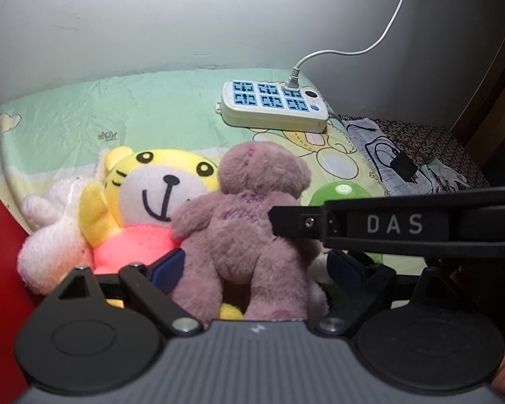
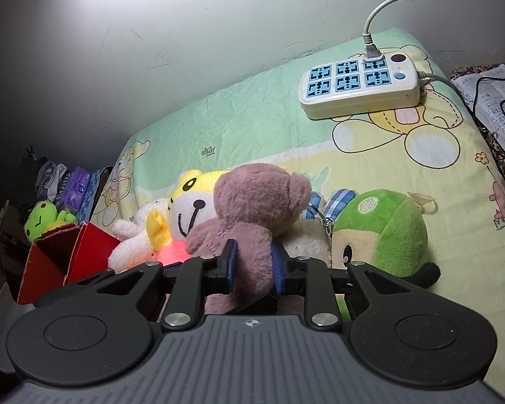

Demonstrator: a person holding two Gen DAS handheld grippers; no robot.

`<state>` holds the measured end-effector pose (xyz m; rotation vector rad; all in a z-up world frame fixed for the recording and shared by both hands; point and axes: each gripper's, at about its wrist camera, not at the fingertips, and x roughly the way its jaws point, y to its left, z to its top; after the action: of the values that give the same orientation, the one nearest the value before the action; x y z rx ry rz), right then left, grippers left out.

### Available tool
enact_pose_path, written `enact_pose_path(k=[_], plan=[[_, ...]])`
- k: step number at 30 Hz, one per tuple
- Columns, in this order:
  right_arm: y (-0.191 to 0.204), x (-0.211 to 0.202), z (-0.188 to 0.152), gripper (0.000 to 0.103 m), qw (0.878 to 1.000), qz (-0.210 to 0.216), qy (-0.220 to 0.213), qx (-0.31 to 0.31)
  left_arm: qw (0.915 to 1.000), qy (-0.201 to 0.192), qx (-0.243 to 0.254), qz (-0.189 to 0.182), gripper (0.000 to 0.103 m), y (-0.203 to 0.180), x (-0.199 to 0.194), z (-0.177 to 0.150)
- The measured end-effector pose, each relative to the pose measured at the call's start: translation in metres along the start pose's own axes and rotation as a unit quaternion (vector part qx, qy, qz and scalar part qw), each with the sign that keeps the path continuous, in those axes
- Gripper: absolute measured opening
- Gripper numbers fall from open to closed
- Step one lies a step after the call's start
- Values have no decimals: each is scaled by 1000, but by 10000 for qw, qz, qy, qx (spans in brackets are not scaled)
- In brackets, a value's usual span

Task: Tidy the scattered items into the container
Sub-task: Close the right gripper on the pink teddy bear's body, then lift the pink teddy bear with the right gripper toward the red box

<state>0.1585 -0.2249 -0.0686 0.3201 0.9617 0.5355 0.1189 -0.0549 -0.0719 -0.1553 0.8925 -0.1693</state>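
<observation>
On the bed (image 2: 252, 124), right gripper (image 2: 252, 266) jaws pinch the bear (image 2: 252, 202) (left's wide).

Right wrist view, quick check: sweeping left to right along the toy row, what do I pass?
Red box → white plush → yellow tiger → purple bear, with the right claw shut on it → green plush.
</observation>
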Motion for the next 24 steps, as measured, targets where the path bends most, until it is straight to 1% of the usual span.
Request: enact_pose_path(k=[2, 5, 6, 8, 12, 15, 16, 18, 21, 24], plan=[[-2, 2, 0, 30, 10000, 12, -12, 95, 10000, 3, -33, -20, 90, 2, 1, 2], [-3, 3, 0, 29, 9999, 51, -25, 110, 10000, -6, -8, -26, 90, 3, 4, 6], [-4, 3, 0, 25, 9999, 95, 1, 121, 10000, -7, 7, -25, 90, 3, 5, 6], [-5, 0, -1, 22, 9998, 160, 9, 92, 10000, 3, 45, -2, 90, 1, 6, 4], [-6, -10, -7, 21, 9997, 243, -64, 51, 9999, -52, 102, 39, 82, -4, -2, -1], [-6, -17, -12, 21, 9995, 326, -50, 25, 9999, -63, 78, -30, 80, -3, -11, -4], [-5, -20, -14, 20, 9993, 365, -23, 12, 9999, -62, 74, -69, 78, -3, -15, -6], [-2, -27, -18, 20, 9993, 348, -50, -88, 9995, -2, 45, -298, 63, -5, -21, -8], [-2, -34, -26, 20, 9994, 316, -16, -129, 9995, -24, 229, -220, 63, -15, -27, -15], [-3, -43, -35, 20, 9994, 315, -22, -155, 9993, 1, 237, -295, 63, -20, -30, -23]])
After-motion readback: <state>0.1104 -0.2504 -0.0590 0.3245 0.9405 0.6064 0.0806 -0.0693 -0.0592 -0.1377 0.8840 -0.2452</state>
